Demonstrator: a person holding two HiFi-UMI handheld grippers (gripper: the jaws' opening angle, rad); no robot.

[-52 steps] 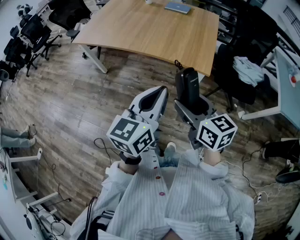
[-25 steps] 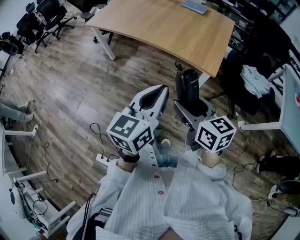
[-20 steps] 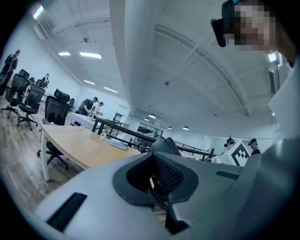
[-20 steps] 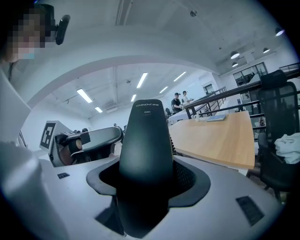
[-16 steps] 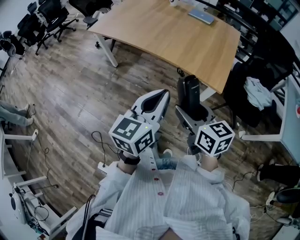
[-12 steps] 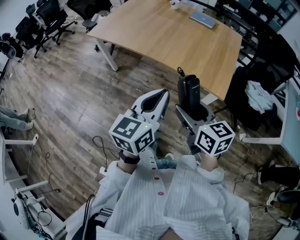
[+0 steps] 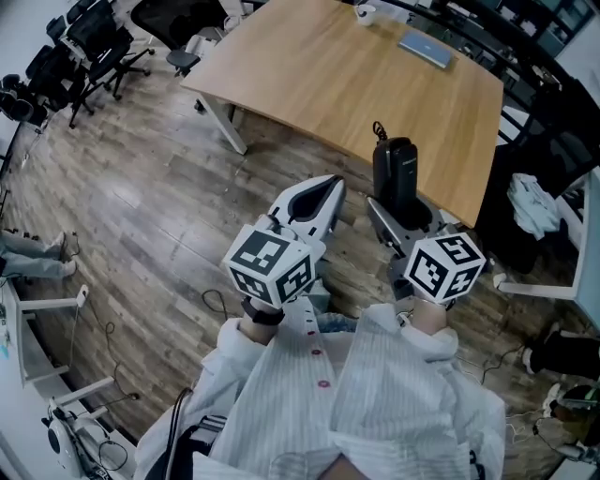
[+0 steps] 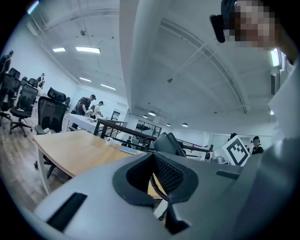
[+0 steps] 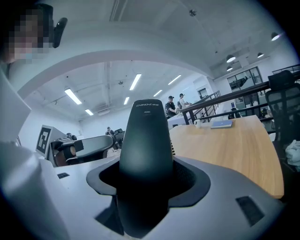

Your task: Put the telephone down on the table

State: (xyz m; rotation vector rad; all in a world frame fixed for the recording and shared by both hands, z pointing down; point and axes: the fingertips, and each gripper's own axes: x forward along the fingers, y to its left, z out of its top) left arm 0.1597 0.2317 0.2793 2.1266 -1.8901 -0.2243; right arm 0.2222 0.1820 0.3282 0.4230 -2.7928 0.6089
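Note:
A black telephone handset (image 7: 397, 173) stands upright between the jaws of my right gripper (image 7: 405, 214), which is shut on it. In the right gripper view the handset (image 9: 145, 154) fills the middle and hides the jaw gap of the right gripper (image 9: 146, 183). Its top reaches over the near edge of the wooden table (image 7: 347, 75). My left gripper (image 7: 314, 199) is held beside it over the floor, jaws together with nothing in them. Through the left gripper (image 8: 157, 176) opening a coiled black cord (image 8: 157, 185) shows.
A blue notebook (image 7: 425, 49) and a white cup (image 7: 366, 13) lie at the table's far side. Black office chairs (image 7: 84, 37) stand at the left. A chair with a pale cloth (image 7: 539, 202) is at the right. Cables (image 7: 220, 300) run on the wood floor.
The table has come nearer in the head view. Both grippers have moved toward it, and the handset now overlaps its near edge. Neither grip has changed.

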